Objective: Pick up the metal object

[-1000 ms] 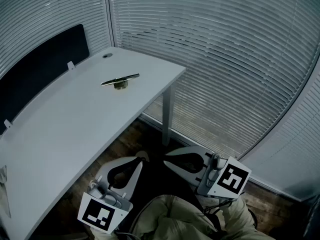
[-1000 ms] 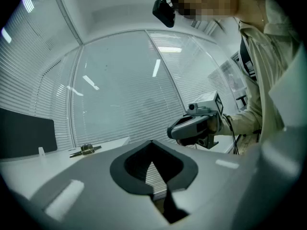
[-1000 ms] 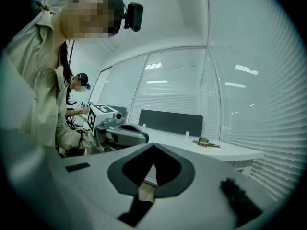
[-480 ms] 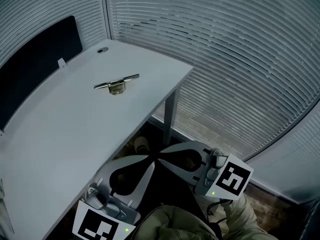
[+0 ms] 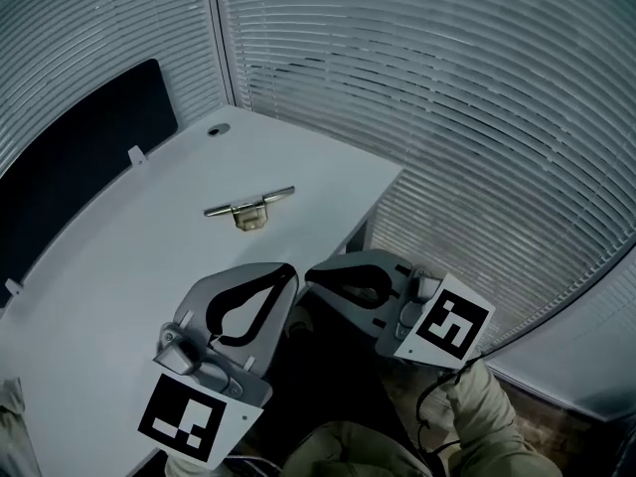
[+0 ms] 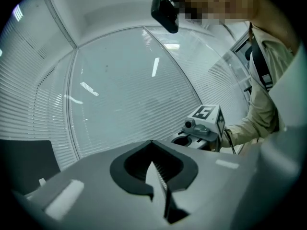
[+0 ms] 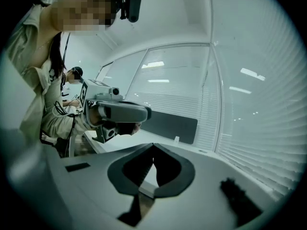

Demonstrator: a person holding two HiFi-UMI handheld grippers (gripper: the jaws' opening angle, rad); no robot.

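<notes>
Left claw point(image 5: 286, 271) and right claw point(image 5: 312, 274) are held clenched and empty at the desk point(image 5: 109, 266) edge; the metal object point(image 5: 248, 208) is seen lying on it, apart.

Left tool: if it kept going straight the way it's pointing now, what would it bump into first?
Probably the window blinds. The left tool, shut, tilts upward, and its own view shows blinds straight ahead; the metal object lies off to its left. Depth is hard to judge.
</notes>
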